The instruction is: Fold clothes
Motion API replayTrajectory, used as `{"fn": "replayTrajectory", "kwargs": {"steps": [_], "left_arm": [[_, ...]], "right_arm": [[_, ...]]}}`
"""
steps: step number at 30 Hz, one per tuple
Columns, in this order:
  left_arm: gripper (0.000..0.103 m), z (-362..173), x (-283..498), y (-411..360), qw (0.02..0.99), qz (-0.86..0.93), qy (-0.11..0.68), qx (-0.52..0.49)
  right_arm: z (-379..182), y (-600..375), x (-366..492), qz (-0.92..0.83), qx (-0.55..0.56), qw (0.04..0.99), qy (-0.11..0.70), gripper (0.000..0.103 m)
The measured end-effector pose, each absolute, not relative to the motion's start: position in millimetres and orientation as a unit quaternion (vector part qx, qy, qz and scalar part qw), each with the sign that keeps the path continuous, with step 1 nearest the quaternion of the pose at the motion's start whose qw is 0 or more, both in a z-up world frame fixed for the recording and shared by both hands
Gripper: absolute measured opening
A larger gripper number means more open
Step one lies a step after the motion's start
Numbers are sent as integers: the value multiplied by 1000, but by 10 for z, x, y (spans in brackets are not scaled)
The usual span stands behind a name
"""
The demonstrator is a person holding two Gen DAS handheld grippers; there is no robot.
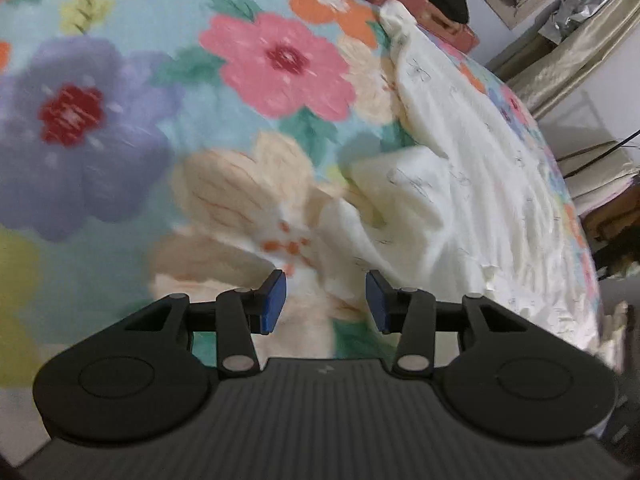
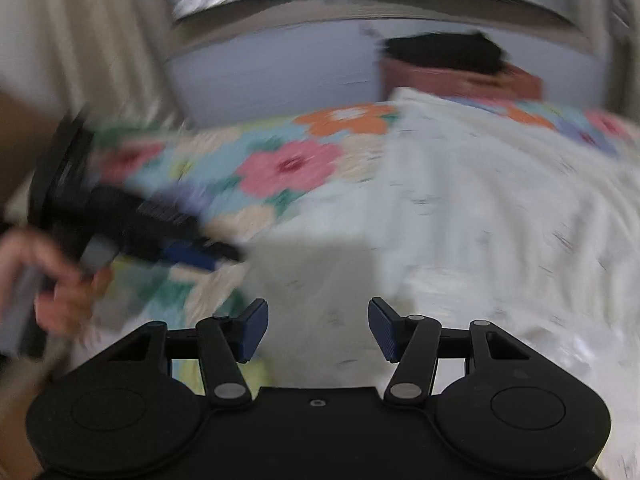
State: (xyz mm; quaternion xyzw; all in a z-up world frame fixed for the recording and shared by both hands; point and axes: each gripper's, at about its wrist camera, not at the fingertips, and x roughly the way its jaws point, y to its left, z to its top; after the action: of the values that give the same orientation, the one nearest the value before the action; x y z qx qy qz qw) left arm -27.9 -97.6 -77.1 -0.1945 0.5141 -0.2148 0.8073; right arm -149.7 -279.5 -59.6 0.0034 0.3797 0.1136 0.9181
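A cream-white garment (image 1: 472, 200) with small dark prints lies crumpled on a flower-patterned bedspread (image 1: 120, 120). My left gripper (image 1: 326, 302) is open and empty, just above the bedspread at the garment's near left edge. My right gripper (image 2: 318, 330) is open and empty, hovering over the garment (image 2: 480, 220). The left gripper (image 2: 192, 254) also shows in the right wrist view at the left, held by a hand, blurred.
A reddish-brown box (image 2: 460, 76) with a dark item on it stands at the far edge of the bed. Beige curtains (image 1: 568, 52) hang to the right, near the bed's right edge. A pale wall (image 2: 280, 68) is behind the bed.
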Motion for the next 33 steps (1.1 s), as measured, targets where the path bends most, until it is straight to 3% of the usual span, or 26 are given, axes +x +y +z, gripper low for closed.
{"fn": "replayTrajectory", "kwargs": {"steps": [1, 8, 10, 11, 12, 14, 17, 22, 26, 29, 32, 33], "left_arm": [[34, -780, -280, -1034, 814, -216, 506, -189], [34, -855, -245, -1203, 821, -227, 495, -170], [31, -895, -210, -1239, 822, -227, 494, -169], [21, -903, -187, -1257, 826, -225, 490, -163], [0, -890, -176, -1277, 833, -223, 484, -153], [0, -806, -190, -1274, 845, -227, 462, -145], [0, -621, -234, -1251, 851, -254, 429, -168], [2, -535, -293, -1326, 833, -298, 427, -188], [2, -634, -392, -1498, 824, -300, 440, -194], [10, -746, -403, -1615, 795, -319, 475, -201], [30, -837, -423, -1660, 773, -326, 498, -220], [44, -868, -432, -1669, 765, -328, 504, -229]], "right_arm": [[-654, -2728, -1479, 117, -4, 915, 387, 57], [-767, -2686, -1418, 108, -42, 915, 386, 56], [-784, -2687, -1409, 105, -53, 916, 383, 21], [-792, -2687, -1405, 104, -58, 917, 381, 1], [-801, -2688, -1400, 103, -63, 917, 379, 1], [-818, -2688, -1392, 101, -74, 918, 375, 0], [-796, -3093, -1393, 70, 4, 924, 377, 0], [-755, -3799, -1396, 15, 140, 917, 374, 0], [-881, -3977, -1448, -1, 163, 904, 394, 0], [-906, -4001, -1437, -1, 185, 901, 393, 0], [-908, -4003, -1436, -1, 180, 903, 391, 0], [-920, -4005, -1426, -2, 183, 902, 390, 0]]}}
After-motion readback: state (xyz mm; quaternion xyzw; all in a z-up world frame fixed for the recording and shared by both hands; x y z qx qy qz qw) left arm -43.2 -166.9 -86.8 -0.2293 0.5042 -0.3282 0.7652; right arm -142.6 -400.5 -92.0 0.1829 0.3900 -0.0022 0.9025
